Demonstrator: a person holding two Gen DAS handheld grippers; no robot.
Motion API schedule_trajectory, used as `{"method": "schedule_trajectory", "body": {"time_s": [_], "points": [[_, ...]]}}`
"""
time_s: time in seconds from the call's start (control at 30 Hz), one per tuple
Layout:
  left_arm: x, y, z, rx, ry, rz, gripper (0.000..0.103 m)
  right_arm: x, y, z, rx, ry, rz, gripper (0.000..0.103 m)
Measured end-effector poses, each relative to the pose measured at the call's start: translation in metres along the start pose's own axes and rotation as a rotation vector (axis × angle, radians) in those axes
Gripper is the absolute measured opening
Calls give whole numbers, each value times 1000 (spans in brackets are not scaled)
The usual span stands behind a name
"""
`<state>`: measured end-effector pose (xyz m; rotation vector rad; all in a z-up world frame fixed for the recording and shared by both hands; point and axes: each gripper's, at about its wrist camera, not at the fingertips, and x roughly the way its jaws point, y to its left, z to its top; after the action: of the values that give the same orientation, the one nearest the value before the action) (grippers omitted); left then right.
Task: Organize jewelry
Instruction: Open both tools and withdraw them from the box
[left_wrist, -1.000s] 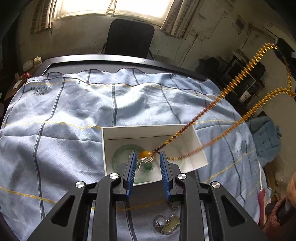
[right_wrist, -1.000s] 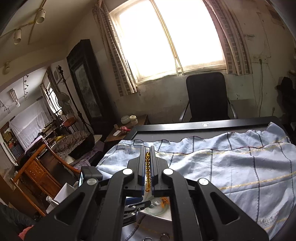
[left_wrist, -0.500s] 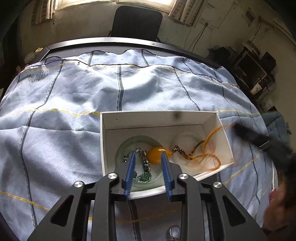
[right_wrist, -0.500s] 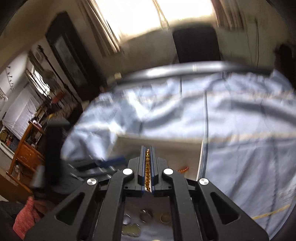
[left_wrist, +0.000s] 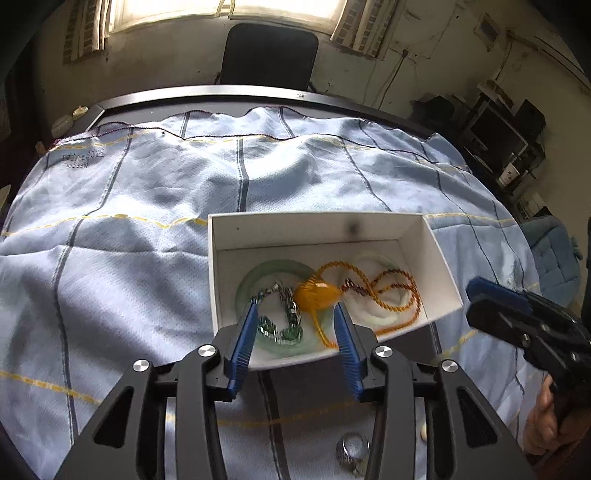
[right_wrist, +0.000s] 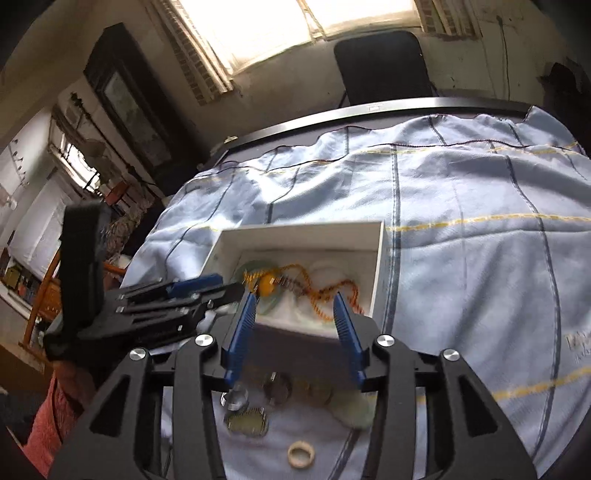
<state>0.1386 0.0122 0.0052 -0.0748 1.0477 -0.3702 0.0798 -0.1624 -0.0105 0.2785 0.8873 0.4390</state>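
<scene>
A white open box (left_wrist: 314, 225) (right_wrist: 378, 266) rests on the blue cloth. Inside lie a pale green bangle (left_wrist: 258, 273), a silver chain with green stones (left_wrist: 284, 325), a white bangle (left_wrist: 380, 314), and an amber bead necklace (left_wrist: 391, 291) (right_wrist: 332, 291) with an orange pendant (left_wrist: 317, 295) (right_wrist: 266, 284). My left gripper (left_wrist: 295, 314) is open over the box's near edge, holding nothing. My right gripper (right_wrist: 295, 306) is open too, just above the box's near rim. Each gripper shows in the other's view, the left gripper body (right_wrist: 155, 306) and the right gripper body (left_wrist: 528, 328).
Loose pieces lie on the cloth in front of the box: a clear round stone (right_wrist: 236, 398), a framed pendant (right_wrist: 247, 422), a pale ring (right_wrist: 301, 456), coins (right_wrist: 314, 391), a silver piece (left_wrist: 352, 448). A black chair (left_wrist: 271, 55) stands beyond the table's far edge.
The amber necklace was strung between both grippers one second ago; it dropped into the box. Both grippers have opened and let go. The right gripper swung down toward the box.
</scene>
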Motion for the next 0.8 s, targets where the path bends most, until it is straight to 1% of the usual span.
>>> {"method": "schedule_trajectory", "body": {"time_s": [0.1,0.17,0.2,0.3,0.33,0.37,0.4,0.43,0.47,0.5,0.53,0.57,0.6,0.7,0.73,0.77,0.8], "points": [[-13,-8,-12,29,-39,44,51,-10,7,-17,-10,4,34,48],[-24,-13,-21,51,-69,76,59,-18,10,-29,-2,4,63,51],[-29,-16,-26,55,-78,85,61,-21,11,-36,4,3,77,52],[-41,-22,-40,56,-93,82,66,-28,13,-54,20,1,115,55],[-45,-23,-47,52,-96,71,75,-29,13,-59,26,4,127,56],[-48,-22,-52,36,-98,55,80,-30,13,-64,33,7,136,56],[-50,-20,-56,23,-101,33,80,-30,12,-68,39,12,141,57],[-52,-18,-60,6,-104,-5,83,-30,11,-71,45,18,143,57],[-53,-12,-65,-30,-106,-97,90,-30,10,-75,49,28,144,57],[-53,-4,-68,-78,-110,-183,93,-30,10,-78,51,33,146,58],[-52,8,-72,-156,-120,-274,95,-30,8,-82,52,39,143,58],[-50,16,-75,-202,-122,-293,96,-31,7,-83,51,39,135,58],[-49,19,-76,-219,-121,-276,96,-31,5,-85,48,39,126,58],[-46,23,-79,-199,-135,-161,96,-29,0,-90,56,44,112,59],[-44,24,-78,-195,-130,-147,97,-28,-3,-91,64,49,115,59],[-43,26,-79,-200,-121,-157,100,-27,-5,-92,67,51,116,59],[-43,28,-79,-204,-117,-163,100,-27,-6,-93,69,52,116,59]]}}
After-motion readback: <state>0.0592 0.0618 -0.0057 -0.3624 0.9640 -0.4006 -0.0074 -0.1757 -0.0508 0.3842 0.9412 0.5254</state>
